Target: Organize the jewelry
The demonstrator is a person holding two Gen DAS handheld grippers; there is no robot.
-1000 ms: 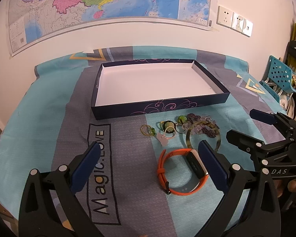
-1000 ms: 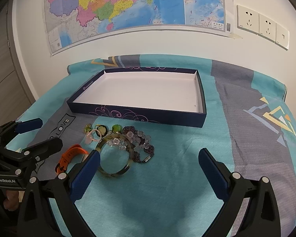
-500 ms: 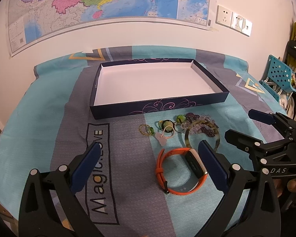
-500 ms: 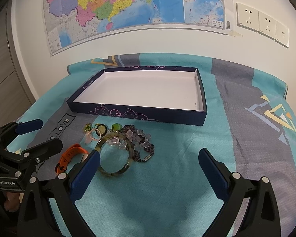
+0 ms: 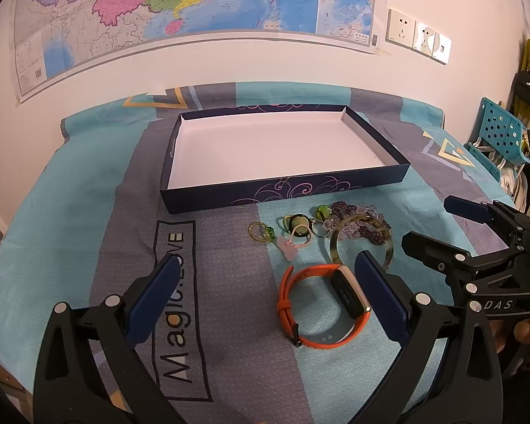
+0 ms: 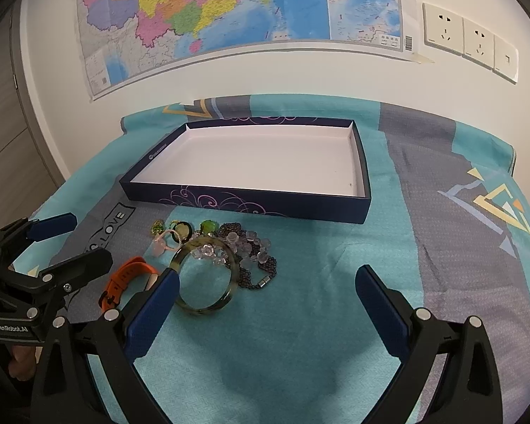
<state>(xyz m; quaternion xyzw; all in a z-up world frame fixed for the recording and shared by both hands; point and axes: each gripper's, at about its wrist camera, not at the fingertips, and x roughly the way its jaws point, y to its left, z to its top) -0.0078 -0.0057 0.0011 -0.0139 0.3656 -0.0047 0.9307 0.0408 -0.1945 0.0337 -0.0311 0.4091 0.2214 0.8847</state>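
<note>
hovering wide open and holding nothing, the left gripper [image 5: 265,293] has the orange watch [image 5: 323,305] lying flat just ahead, toward its right finger, band running front to back. the right gripper [image 6: 265,296], open too, sits nearer the bangle [image 6: 205,275]. everything's in front of the empty box [image 5: 399,173].

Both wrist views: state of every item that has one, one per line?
box: open, empty
orange watch: strap buckled in a loop, on the cloth
green bangle: flat, partly on the beads
bead bracelets: heaped together
left gripper: open
right gripper: open
</note>
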